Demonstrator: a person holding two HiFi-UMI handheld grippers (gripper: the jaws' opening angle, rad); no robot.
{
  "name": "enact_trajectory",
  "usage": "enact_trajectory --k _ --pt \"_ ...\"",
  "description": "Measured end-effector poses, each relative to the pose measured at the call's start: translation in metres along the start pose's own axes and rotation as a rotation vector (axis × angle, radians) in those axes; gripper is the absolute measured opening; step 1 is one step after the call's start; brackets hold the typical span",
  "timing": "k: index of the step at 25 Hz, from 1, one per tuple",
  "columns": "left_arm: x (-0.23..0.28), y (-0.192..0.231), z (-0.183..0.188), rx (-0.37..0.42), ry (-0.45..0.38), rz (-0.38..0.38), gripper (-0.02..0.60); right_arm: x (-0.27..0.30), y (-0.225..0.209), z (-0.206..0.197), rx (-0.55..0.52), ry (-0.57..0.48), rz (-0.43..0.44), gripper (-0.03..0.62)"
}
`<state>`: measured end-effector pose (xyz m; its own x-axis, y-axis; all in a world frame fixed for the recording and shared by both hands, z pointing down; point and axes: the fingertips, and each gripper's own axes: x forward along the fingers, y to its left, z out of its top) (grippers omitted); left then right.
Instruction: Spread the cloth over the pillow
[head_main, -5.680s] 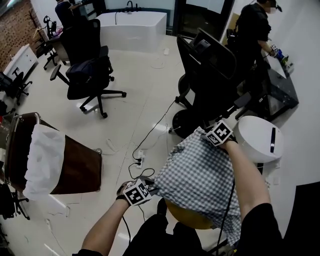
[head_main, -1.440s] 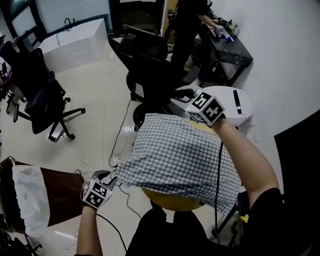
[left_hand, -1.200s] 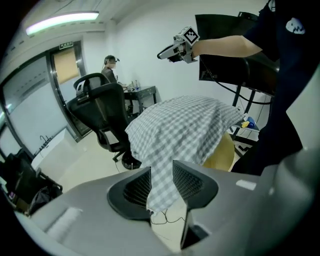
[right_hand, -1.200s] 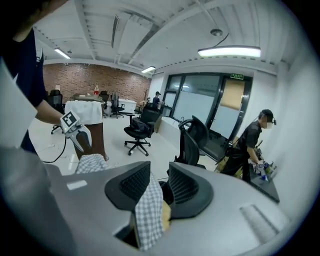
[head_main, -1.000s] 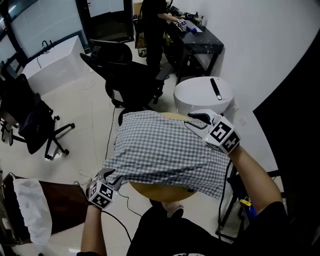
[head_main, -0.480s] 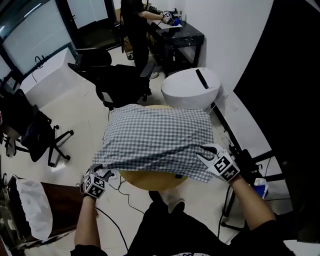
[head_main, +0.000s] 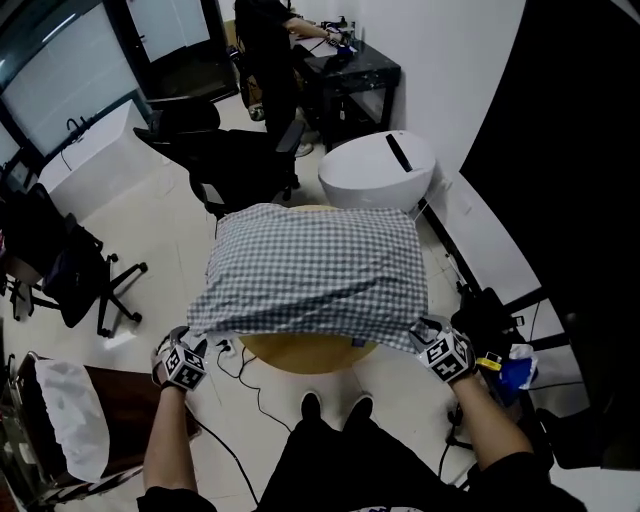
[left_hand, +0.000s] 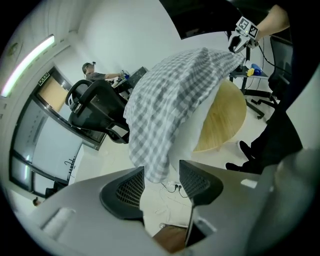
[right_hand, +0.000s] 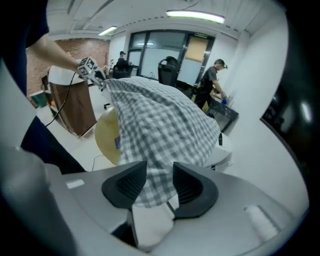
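A blue-and-white checked cloth (head_main: 315, 275) lies draped over a white pillow (left_hand: 195, 130) on a round wooden table (head_main: 300, 355). My left gripper (head_main: 192, 340) is at the cloth's near-left corner. In the left gripper view (left_hand: 161, 172) its jaws are opening, and that corner (left_hand: 155, 172) hangs loose between their tips, with no pad pressing on it. My right gripper (head_main: 428, 332) is at the near-right corner. In the right gripper view (right_hand: 160, 167) its jaws are also opening, with the cloth's corner (right_hand: 155, 192) lying slack in the gap.
A white round-topped unit (head_main: 378, 170) stands just beyond the table. Black office chairs (head_main: 240, 165) are behind it, and a person stands at a black desk (head_main: 350, 70). A brown hamper with a white liner (head_main: 60, 430) is at the near left. Cables (head_main: 235, 360) trail on the floor.
The cloth has come down over the pillow and settled flat. Both grippers dropped to its near corners, the right one swinging from the far side, and their jaws have loosened.
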<state>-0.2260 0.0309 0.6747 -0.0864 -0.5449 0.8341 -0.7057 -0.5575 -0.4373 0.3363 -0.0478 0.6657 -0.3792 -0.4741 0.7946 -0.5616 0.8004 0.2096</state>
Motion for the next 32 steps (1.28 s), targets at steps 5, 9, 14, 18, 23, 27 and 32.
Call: enact_trajectory --k 5,9,14,18,23,27,32 --pt "0.006 0.008 -0.005 0.040 0.005 0.009 0.221 -0.004 0.002 -0.026 0.259 -0.009 -0.013 0.209" --pt "0.016 0.011 -0.011 0.024 0.005 -0.008 0.232 0.006 0.015 -0.039 0.383 0.011 0.030 0.247" --pt "0.025 0.008 -0.010 0.043 -0.006 -0.073 0.153 0.014 0.024 -0.044 0.471 0.044 0.020 0.103" --pt "0.020 0.007 -0.009 0.080 -0.011 -0.093 0.000 0.004 0.020 -0.039 0.489 0.016 -0.015 0.014" --pt "0.018 0.006 -0.011 0.129 -0.037 -0.096 0.000 -0.020 0.008 -0.040 0.495 -0.016 -0.044 0.014" --pt "0.001 0.007 -0.007 0.189 -0.060 -0.071 0.000 -0.040 0.000 -0.037 0.437 -0.016 -0.055 0.014" --pt "-0.032 0.014 0.000 0.246 -0.101 -0.017 0.000 -0.066 -0.009 -0.025 0.389 -0.028 -0.076 0.014"
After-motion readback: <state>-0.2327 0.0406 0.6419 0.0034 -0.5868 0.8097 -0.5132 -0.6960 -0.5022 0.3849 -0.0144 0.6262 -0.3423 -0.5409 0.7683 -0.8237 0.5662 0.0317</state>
